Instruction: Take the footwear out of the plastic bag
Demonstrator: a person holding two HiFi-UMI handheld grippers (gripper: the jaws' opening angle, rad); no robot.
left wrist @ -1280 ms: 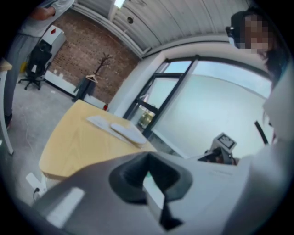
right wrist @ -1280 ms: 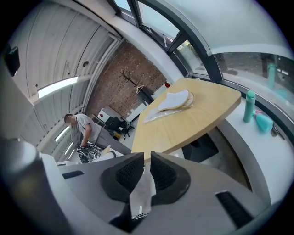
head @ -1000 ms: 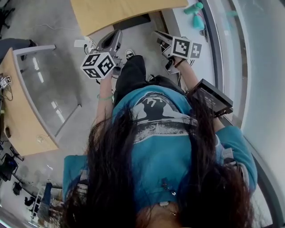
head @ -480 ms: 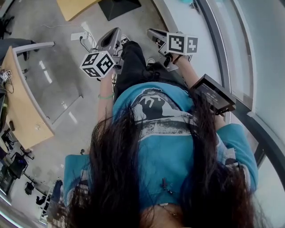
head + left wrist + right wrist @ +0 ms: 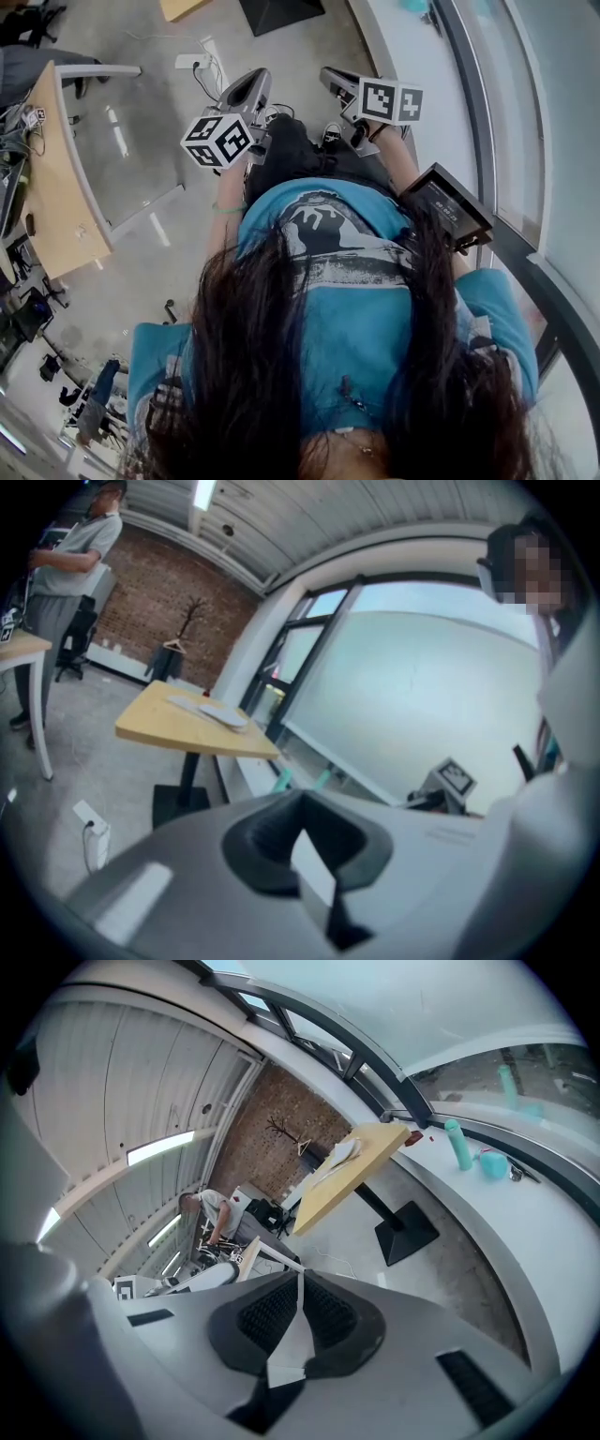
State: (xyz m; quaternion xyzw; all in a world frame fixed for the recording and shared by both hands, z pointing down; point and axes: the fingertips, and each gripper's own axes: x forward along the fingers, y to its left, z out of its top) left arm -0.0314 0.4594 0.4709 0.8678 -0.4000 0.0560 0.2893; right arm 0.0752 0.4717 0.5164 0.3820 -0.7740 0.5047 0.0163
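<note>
Tongs status: left tongs (image 5: 302, 806) are clenched, pads together, nothing between them. Right tongs (image 5: 299, 1283) have just been closing; their pads now meet, and nothing is between them either.

Task items: I find neither footwear nor bag within reach in any view. A yellow surface (image 5: 187, 731) stands well apart across the floor (image 5: 159, 169). A pale flat thing (image 5: 211, 712) lies on it, too small for me to tell whether it is the bag.

Step in hand, as I judge it: a carry. Both tongs are held out in front of the person, side by side over bare floor. This fits a walk toward the bag, and equally a walk away with the footwear already out. I cannot settle which.

Procedure for the carry:
1. Hold the tongs apart so the marker cubes (image 5: 217, 141) do not knock together.
2. Keep the right tongs clear of the white ledge (image 5: 412, 56) beside them.
3. Keep both pairs of pads together so nothing snags.

Writing:
- The marker cubes bear black-and-white square patterns only, no words.
- The shirt (image 5: 347, 281) shows a dark printed figure, no legible text.
- A black box (image 5: 445, 206) at the person's right side carries pale print too small to read.
- No brand is legible.
</note>
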